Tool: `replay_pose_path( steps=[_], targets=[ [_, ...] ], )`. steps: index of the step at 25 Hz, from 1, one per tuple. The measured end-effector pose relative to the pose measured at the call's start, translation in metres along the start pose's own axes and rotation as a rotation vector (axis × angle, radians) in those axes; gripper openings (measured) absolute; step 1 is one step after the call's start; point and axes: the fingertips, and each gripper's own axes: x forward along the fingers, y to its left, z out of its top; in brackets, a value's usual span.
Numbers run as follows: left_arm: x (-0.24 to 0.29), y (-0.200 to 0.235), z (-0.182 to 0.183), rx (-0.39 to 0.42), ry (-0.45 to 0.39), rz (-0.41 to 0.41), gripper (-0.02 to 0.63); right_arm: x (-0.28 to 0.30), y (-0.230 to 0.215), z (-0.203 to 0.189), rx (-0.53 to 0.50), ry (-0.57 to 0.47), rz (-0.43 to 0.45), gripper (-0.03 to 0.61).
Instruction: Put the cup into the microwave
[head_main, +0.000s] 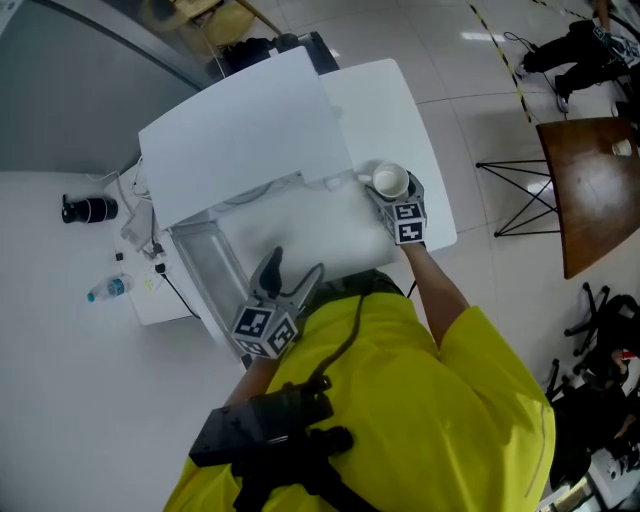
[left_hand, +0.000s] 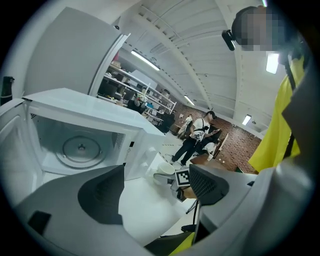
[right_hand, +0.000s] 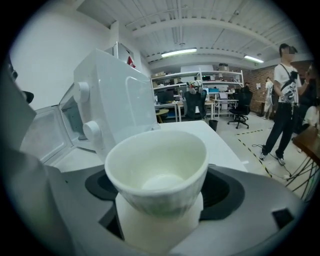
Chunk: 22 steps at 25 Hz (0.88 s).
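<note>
A white cup (head_main: 390, 181) stands on the white table (head_main: 425, 140) just right of the white microwave (head_main: 245, 150). My right gripper (head_main: 393, 196) reaches around the cup from the near side. In the right gripper view the cup (right_hand: 157, 172) fills the space between the two dark pads (right_hand: 227, 192), its rim hiding whether they touch it. The microwave door (head_main: 205, 265) hangs open, showing the glass turntable (left_hand: 80, 148). My left gripper (head_main: 295, 272) hovers open and empty in front of the oven opening; its view also shows the cup (left_hand: 162, 166).
A black lens-like object (head_main: 90, 208), a small bottle (head_main: 108, 290) and a cable (head_main: 165, 275) lie at the left. A brown table (head_main: 595, 190) stands to the right. People stand in the background (right_hand: 285, 100).
</note>
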Motion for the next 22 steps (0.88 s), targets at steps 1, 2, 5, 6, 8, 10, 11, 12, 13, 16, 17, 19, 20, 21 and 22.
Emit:
replay_pose_path(
  steps=[1,2,5,6,8,10,11,12,13,16,17,19,20,21,22],
  targets=[
    [0.000,0.003,0.001,-0.006,-0.004,0.006,0.391,-0.005,0.001,0.001,0.002,0.005,0.000,0.481],
    [0.000,0.007,0.001,-0.010,-0.008,0.013,0.391,-0.012,0.004,0.002,0.002,0.010,0.006,0.480],
    [0.000,0.015,0.005,-0.015,-0.035,0.042,0.354,-0.040,0.018,0.013,-0.020,0.004,0.042,0.482],
    [-0.001,0.018,0.006,-0.014,-0.046,0.052,0.338,-0.051,0.024,0.019,-0.028,-0.007,0.059,0.482],
    [-0.003,0.025,0.008,-0.014,-0.068,0.077,0.253,-0.074,0.040,0.029,-0.040,-0.018,0.102,0.482],
    [-0.005,0.035,0.009,-0.029,-0.085,0.099,0.173,-0.096,0.063,0.038,-0.056,-0.017,0.164,0.482],
    [-0.007,0.040,0.009,-0.041,-0.092,0.104,0.146,-0.106,0.077,0.043,-0.069,-0.018,0.202,0.482],
    [-0.008,0.044,0.008,-0.053,-0.100,0.109,0.124,-0.114,0.090,0.048,-0.086,-0.021,0.240,0.482],
    [-0.009,0.048,0.009,-0.062,-0.109,0.118,0.121,-0.121,0.102,0.053,-0.102,-0.025,0.272,0.482],
    [-0.018,0.061,0.010,-0.074,-0.125,0.158,0.120,-0.130,0.135,0.069,-0.122,-0.036,0.348,0.482],
    [-0.021,0.065,0.010,-0.078,-0.130,0.171,0.121,-0.130,0.145,0.074,-0.129,-0.038,0.368,0.482],
    [-0.027,0.072,0.009,-0.090,-0.141,0.198,0.120,-0.127,0.163,0.083,-0.155,-0.042,0.406,0.482],
    [-0.031,0.076,0.008,-0.096,-0.147,0.212,0.120,-0.125,0.172,0.086,-0.170,-0.044,0.427,0.482],
    [-0.034,0.079,0.008,-0.102,-0.154,0.226,0.120,-0.122,0.181,0.090,-0.184,-0.045,0.449,0.482],
    [-0.038,0.081,0.008,-0.108,-0.163,0.236,0.120,-0.119,0.191,0.093,-0.194,-0.047,0.474,0.482]
  ],
)
